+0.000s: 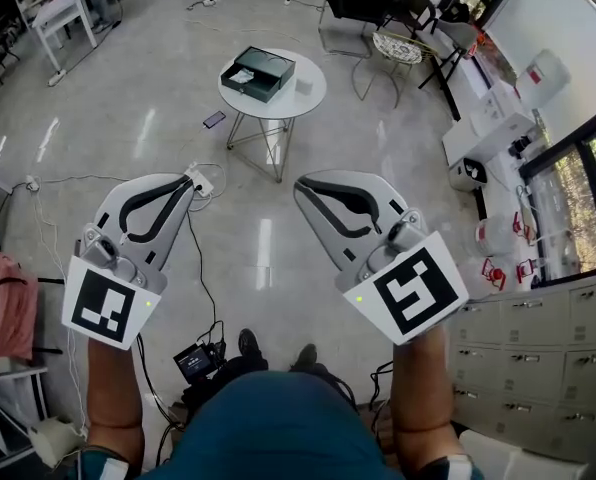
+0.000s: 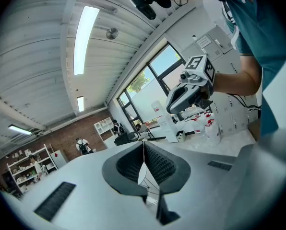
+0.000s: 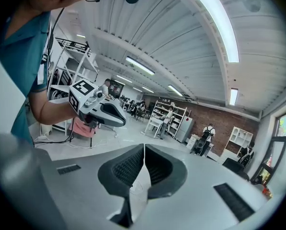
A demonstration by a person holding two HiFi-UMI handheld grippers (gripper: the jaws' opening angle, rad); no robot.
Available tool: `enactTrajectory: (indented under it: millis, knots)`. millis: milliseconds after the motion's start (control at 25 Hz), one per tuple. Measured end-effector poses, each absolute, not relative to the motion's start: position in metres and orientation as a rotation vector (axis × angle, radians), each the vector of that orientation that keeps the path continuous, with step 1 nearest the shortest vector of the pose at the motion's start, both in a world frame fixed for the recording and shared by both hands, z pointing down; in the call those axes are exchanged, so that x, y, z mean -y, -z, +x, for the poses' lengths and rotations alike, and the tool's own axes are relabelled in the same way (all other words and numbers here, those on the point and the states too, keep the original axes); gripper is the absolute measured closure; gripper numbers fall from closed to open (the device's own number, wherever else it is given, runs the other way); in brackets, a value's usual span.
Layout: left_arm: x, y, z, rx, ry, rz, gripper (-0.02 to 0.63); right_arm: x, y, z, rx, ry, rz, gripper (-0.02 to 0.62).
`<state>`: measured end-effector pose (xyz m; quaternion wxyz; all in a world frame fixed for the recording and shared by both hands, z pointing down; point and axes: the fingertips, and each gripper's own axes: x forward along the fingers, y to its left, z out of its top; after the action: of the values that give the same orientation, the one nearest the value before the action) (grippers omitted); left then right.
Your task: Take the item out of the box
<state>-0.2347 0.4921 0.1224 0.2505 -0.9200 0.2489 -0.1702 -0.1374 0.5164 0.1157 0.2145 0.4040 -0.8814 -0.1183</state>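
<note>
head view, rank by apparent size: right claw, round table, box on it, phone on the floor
1. right claw, largest only because it is nearest the camera
2. round table
3. box
4. phone

Dark green box [image 1: 258, 73], white round table [image 1: 268, 109].

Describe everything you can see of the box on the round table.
The box is a flat, dark green-black rectangle, seen small and from above in the head view. It lies flat and turned at an angle, left of centre on the round white table. Paler shapes show on or in its upper face, but it is too small to tell whether it is open. A small white object lies by its right end; whether they touch is unclear.
</note>
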Motion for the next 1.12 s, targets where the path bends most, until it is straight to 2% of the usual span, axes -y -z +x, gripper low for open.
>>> enactTrajectory:
  millis: [480,1120]
  knots:
    - [-0.463,-0.137,-0.245,-0.659,0.460,-2.534,0.586,-0.475,-0.119,-0.155,2.490,0.312,1.151,0.555]
    - [-0.367,-0.145,-0.167,-0.845,0.568,-2.488,0.585,-0.353,-0.125,-0.068,2.612,0.334,0.987,0.555]
